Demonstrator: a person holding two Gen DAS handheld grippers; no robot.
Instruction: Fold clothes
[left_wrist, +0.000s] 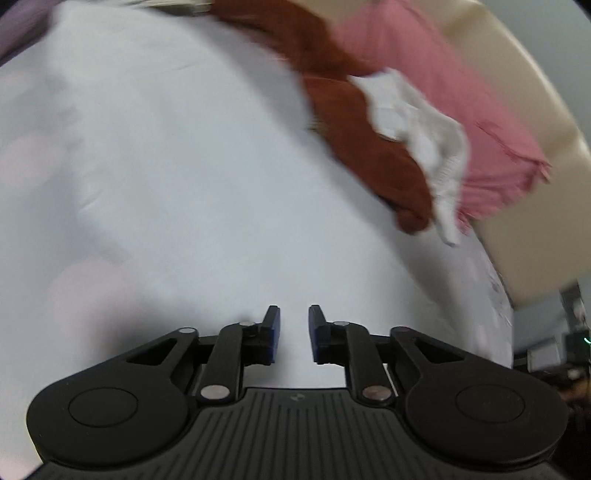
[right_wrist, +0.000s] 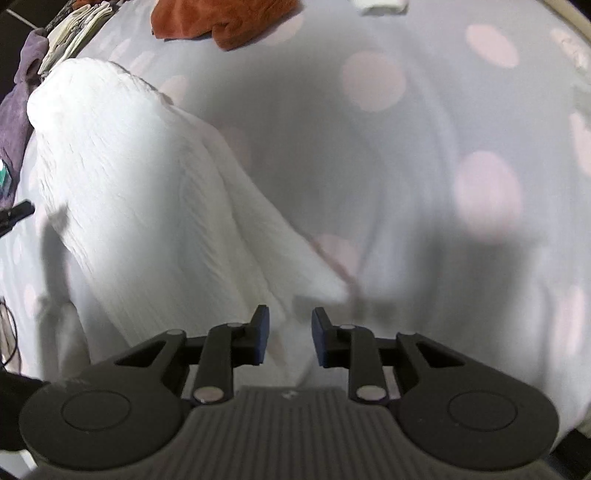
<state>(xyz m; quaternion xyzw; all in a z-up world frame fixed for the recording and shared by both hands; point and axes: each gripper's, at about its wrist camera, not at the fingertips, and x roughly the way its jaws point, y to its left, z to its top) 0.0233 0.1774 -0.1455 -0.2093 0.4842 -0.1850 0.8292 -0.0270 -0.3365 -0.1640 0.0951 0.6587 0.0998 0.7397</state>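
Left gripper (left_wrist: 294, 334) over a pale sheet (left_wrist: 166, 184), fingers (left_wrist: 273, 332) parted with nothing between them. Far right on the sheet: rust cloth (left_wrist: 351, 129), a small white cloth (left_wrist: 428, 147) lying against it, pink cloth (left_wrist: 443, 92) beyond both, all blurred. Cream edge (left_wrist: 535, 129) at far right, perhaps a headboard.

Right gripper (right_wrist: 290, 338) low over a white ribbed garment (right_wrist: 140, 203), fingers (right_wrist: 260, 336) apart, with the garment's near end lying under the gap; touching or not, hard to tell. Garment stretched from far left toward the near middle on a sheet with pink dots (right_wrist: 406, 147). Rust cloth (right_wrist: 221, 18) at the far edge, purple cloth (right_wrist: 14, 122) and a stack of pale folded fabric (right_wrist: 77, 33) at far left.

No readable writing or brand; only a tiny emblem (left_wrist: 296, 397) on the left gripper's body, too small to make out.
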